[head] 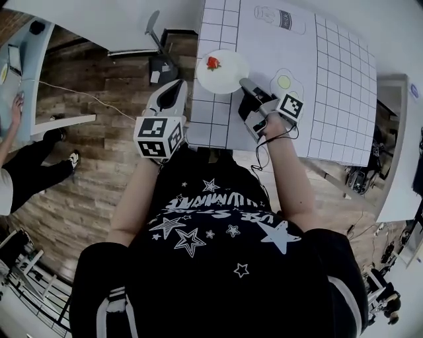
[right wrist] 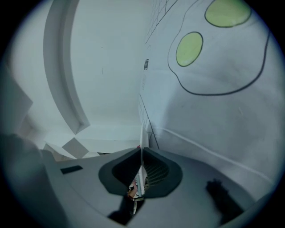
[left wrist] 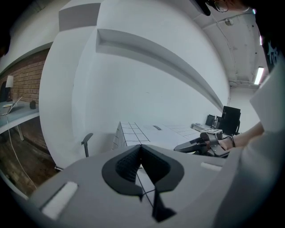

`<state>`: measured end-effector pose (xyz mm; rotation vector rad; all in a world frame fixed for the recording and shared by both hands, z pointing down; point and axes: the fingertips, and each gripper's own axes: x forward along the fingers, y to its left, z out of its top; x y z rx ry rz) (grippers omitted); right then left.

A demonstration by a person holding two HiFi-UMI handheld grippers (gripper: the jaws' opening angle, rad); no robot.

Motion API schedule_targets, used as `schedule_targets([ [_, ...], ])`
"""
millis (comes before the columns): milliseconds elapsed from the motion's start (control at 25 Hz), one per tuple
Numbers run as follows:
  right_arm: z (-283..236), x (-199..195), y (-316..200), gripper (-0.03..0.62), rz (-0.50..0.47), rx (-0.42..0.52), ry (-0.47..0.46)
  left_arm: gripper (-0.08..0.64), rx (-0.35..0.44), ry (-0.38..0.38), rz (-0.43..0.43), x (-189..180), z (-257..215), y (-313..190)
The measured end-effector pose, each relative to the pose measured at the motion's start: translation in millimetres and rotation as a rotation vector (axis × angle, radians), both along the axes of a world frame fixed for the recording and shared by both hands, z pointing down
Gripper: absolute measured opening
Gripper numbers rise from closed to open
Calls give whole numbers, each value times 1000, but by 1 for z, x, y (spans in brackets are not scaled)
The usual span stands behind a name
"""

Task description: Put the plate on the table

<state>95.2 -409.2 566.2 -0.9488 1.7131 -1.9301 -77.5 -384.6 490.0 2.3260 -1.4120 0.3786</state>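
A white plate [head: 223,71] with a red strawberry [head: 213,63] on it is over the left part of the white gridded table [head: 330,79]. My right gripper [head: 246,85] is shut on the plate's near right rim. In the right gripper view the thin rim [right wrist: 142,147] runs edge-on between the pads of the right gripper [right wrist: 141,171]. Whether the plate rests on the table I cannot tell. My left gripper [head: 173,89] hangs off the table's left edge, over the floor. In its own view the left gripper [left wrist: 141,153] is shut with nothing in it.
A fried-egg drawing [head: 284,82] with a yellow-green yolk [right wrist: 189,48] lies just right of the plate. A bottle drawing [head: 281,18] is further back. A chair [head: 155,30] and a black box [head: 162,66] stand on the wooden floor left of the table. Another person [head: 20,171] is at far left.
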Motion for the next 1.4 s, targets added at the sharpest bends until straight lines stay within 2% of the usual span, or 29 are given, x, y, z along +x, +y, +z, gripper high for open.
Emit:
schedule_targets([
  [360, 15, 5, 1, 21, 8, -53, 152, 9, 1, 3, 13, -3, -2, 4],
  [560, 18, 7, 6, 21, -27, -59, 224, 9, 14, 8, 19, -1, -6, 8],
  [720, 18, 6, 13, 26, -66, -58, 245, 9, 29, 11, 17, 2, -11, 11],
  [760, 18, 5, 15, 43, -74, -59, 249, 9, 32, 13, 17, 3, -12, 13],
  [800, 18, 5, 17, 90, -82, -61, 254, 9, 35, 14, 16, 4, -12, 14],
  [1000, 14, 12, 26, 117, -104, -58, 301, 9, 44, 11, 4, 7, -19, 22],
  [1120, 8, 20, 29, 118, -99, -44, 294, 9, 55, 10, -7, 10, -23, 27],
  [1320, -9, 39, 31, 114, -30, 10, 206, 9, 73, 2, -36, 17, -29, 41],
  [1400, -14, 44, 32, 49, -37, 41, 213, 9, 83, -5, -45, 20, -31, 47],
])
